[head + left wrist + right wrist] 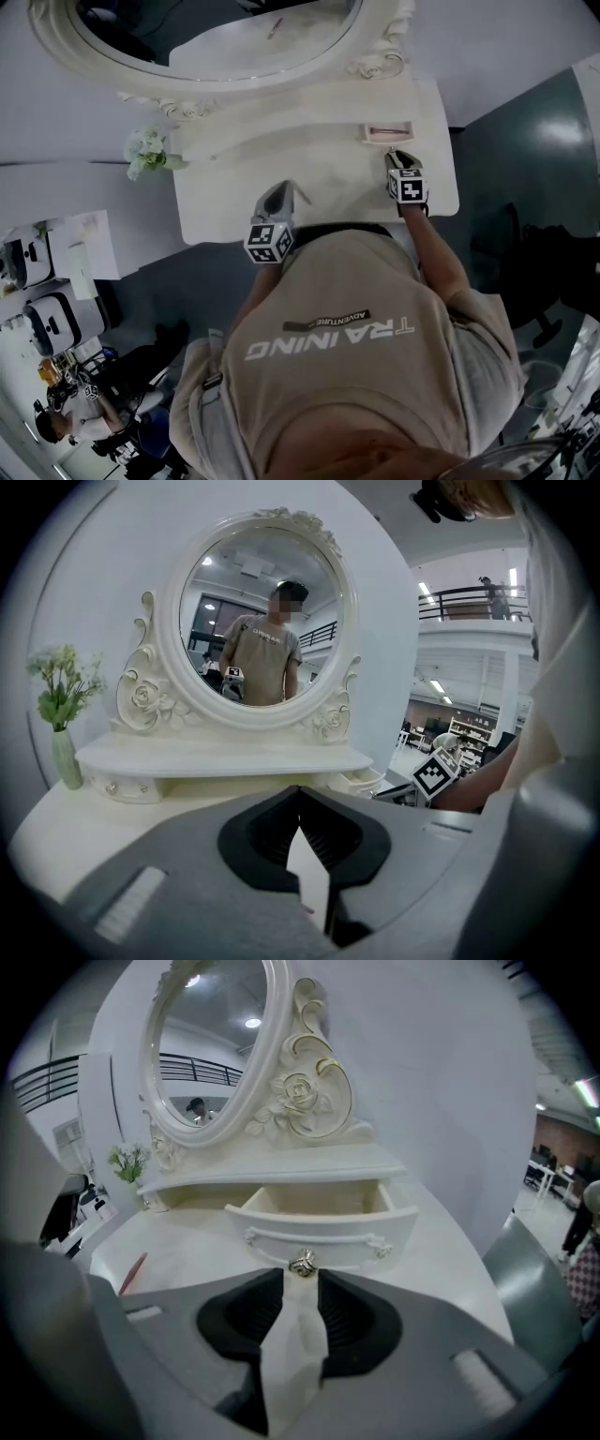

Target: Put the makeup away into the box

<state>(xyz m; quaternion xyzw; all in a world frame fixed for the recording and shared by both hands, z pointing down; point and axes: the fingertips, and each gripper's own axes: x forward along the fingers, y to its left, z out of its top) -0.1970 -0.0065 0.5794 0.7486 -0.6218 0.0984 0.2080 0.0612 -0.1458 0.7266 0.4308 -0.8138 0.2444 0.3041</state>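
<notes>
The makeup, a thin red stick point(134, 1272), lies flat on the cream dressing table point(187, 1241), well left of the open drawer point(319, 1215) and apart from both grippers. The drawer is small and cream, pulled out from under a shelf, with a metal knob point(302, 1262). The right gripper point(300, 1277) has its fingers released, and the knob sits just at their tips. Left of the drawer, the left gripper point(298, 791) is clenched on nothing. A round carved mirror point(258, 621) rises behind the drawer, and a vase of flowers point(62, 714) stands far to its left. The wall is white and the floor point(525, 187) is dark grey.
</notes>
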